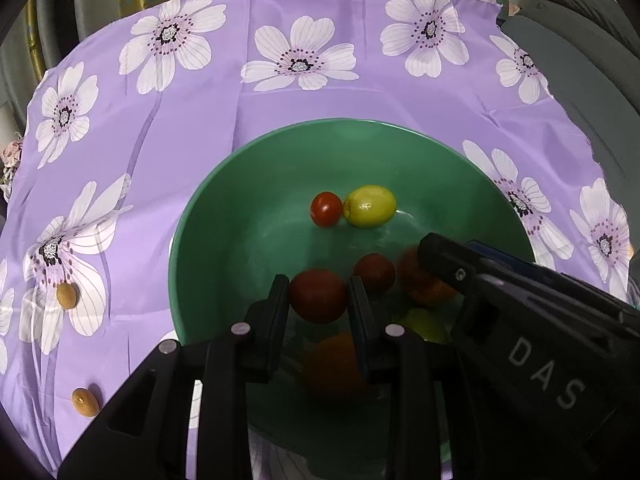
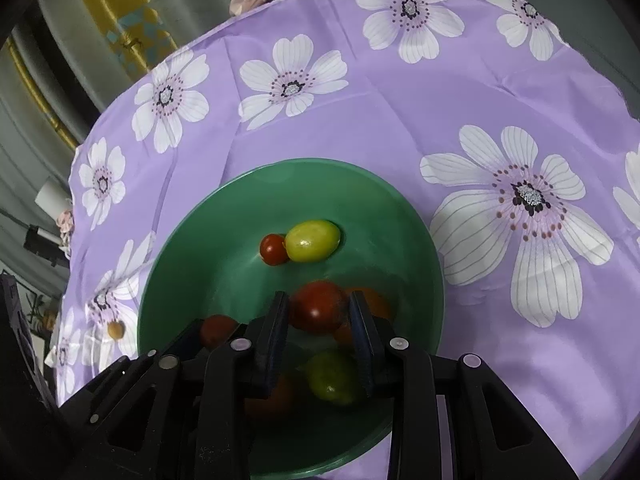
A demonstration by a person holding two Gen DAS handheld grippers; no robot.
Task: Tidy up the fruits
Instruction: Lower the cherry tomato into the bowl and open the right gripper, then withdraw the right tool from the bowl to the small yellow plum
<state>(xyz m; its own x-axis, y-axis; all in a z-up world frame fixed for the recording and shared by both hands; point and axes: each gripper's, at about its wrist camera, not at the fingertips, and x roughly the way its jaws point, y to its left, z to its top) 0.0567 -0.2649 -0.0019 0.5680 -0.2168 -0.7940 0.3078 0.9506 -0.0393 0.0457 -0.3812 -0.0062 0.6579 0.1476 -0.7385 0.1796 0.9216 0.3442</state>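
A green bowl [image 1: 224,208] sits on the purple flowered cloth and holds several fruits. A small red tomato [image 1: 326,209] touches a yellow-green grape [image 1: 370,206] at its far side. My left gripper [image 1: 319,300] is shut on a dark red tomato [image 1: 318,295] over the bowl. My right gripper [image 2: 319,314] is shut on another red tomato [image 2: 318,307] over the same bowl [image 2: 192,248]; it shows from the side in the left wrist view [image 1: 500,292]. Below the fingers lie an orange fruit [image 1: 332,364] and a green grape [image 2: 332,378].
Two brown longans [image 1: 67,295] [image 1: 85,401] lie on the cloth left of the bowl; one shows in the right wrist view [image 2: 116,330]. A grey sofa [image 1: 580,40] stands at the right. Curtains and bags lie beyond the far edge.
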